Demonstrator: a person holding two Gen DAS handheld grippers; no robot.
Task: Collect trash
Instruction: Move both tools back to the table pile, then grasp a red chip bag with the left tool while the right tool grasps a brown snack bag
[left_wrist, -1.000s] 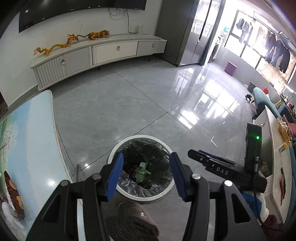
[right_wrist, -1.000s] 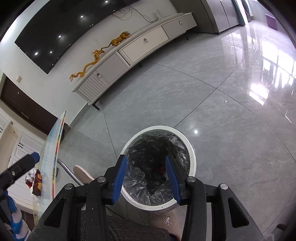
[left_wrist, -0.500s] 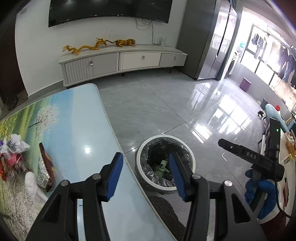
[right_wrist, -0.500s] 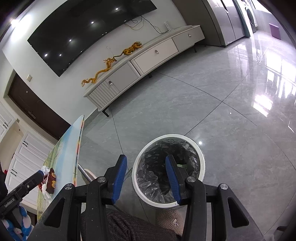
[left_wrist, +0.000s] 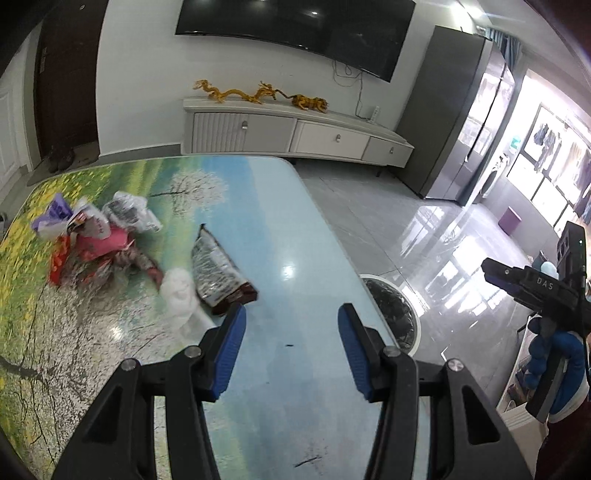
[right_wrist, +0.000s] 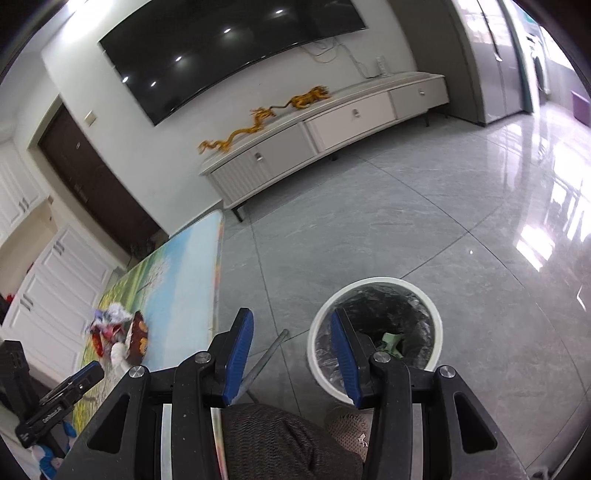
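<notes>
Hovering released and empty, the left gripper (left_wrist: 291, 345) faces one table (left_wrist: 295, 236); one wrapper pile (left_wrist: 96, 240) lies ahead-left, one bin (left_wrist: 413, 325) right. The right gripper (right_wrist: 291, 350), likewise empty, overlooks it.

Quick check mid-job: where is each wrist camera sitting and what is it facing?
Left wrist: over the table, facing wrappers; shows left gripper, open, and right gripper.
Right wrist: above floor, facing bin; shows right gripper, open, a knee.
Shared: table, bin, wrappers, TV.
</notes>
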